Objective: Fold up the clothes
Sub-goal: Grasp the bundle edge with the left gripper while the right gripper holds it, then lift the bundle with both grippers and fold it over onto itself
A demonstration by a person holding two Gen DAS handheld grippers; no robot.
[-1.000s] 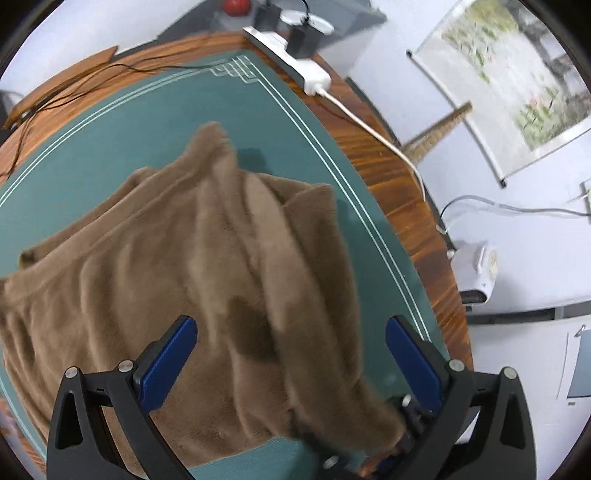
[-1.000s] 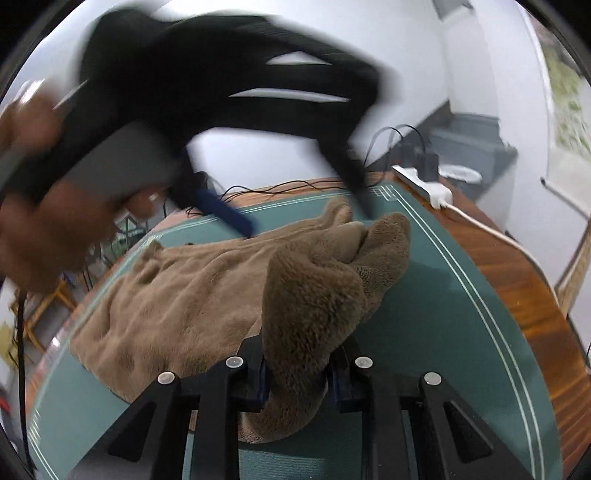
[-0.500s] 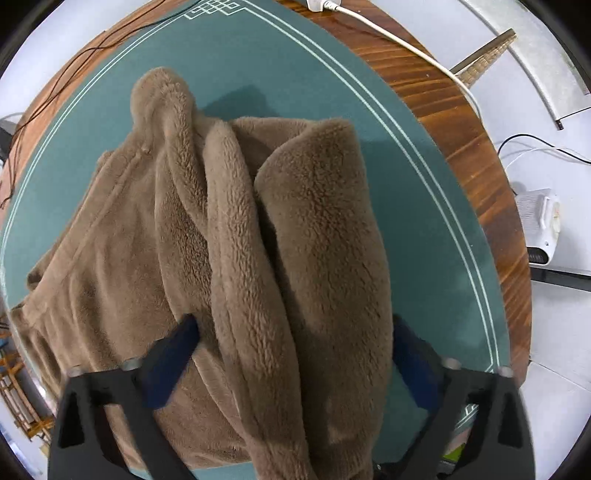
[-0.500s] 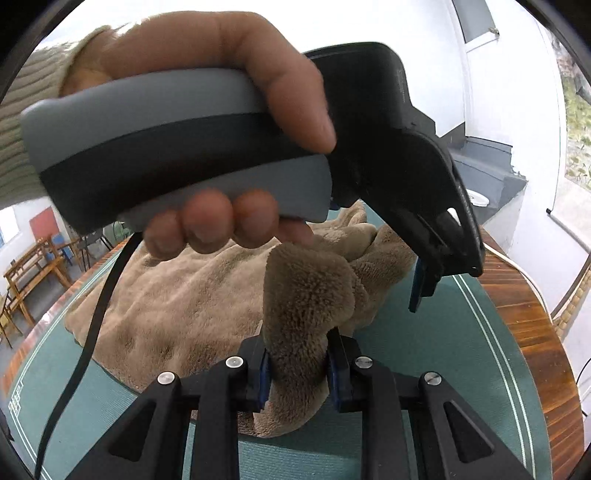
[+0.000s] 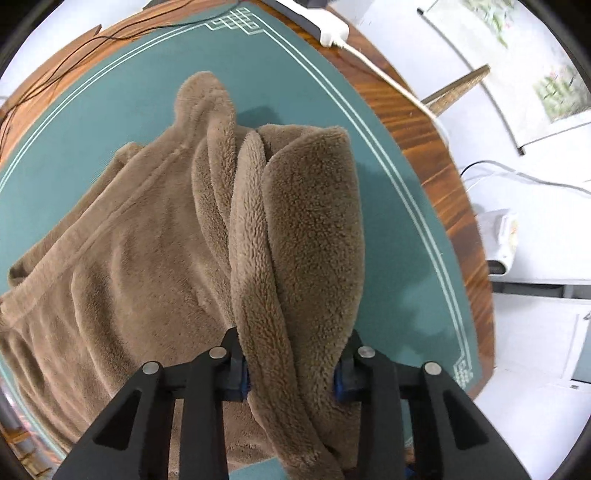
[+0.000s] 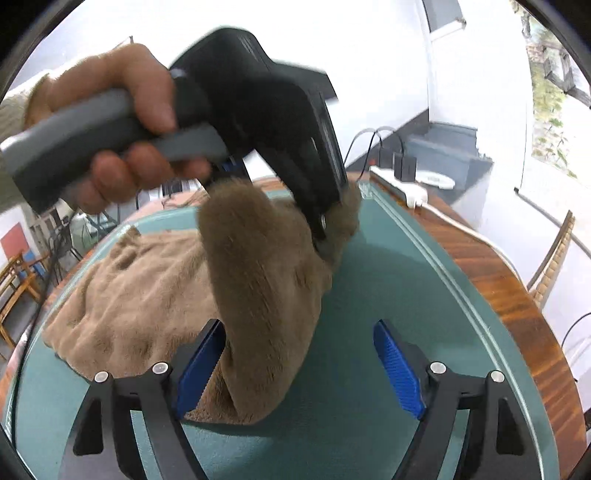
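Note:
A brown fleece garment [image 5: 147, 258] lies crumpled on a green mat [image 5: 110, 110]. A thick raised fold [image 5: 306, 221] of it runs down between the fingers of my left gripper [image 5: 291, 365]. Its jaws are closing and the blue pads press into the fleece on both sides. In the right wrist view the same garment [image 6: 147, 288] hangs from the left tool, which a person's hand [image 6: 122, 110] holds above the cloth. My right gripper [image 6: 299, 363] is opening, its jaws wide apart. The lifted fold rests against its left pad [image 6: 201, 362] only.
The mat [image 6: 369, 295] covers a round wooden table [image 5: 424, 140]. A white power strip [image 5: 325, 26] with plugs and cables sits at the far edge. A wooden chair [image 6: 554, 258] and a white appliance [image 5: 502, 240] on the floor stand beyond the right rim.
My left gripper came down over the raised fold and closed on it. My right gripper, shut on that fold before, has opened and let it go.

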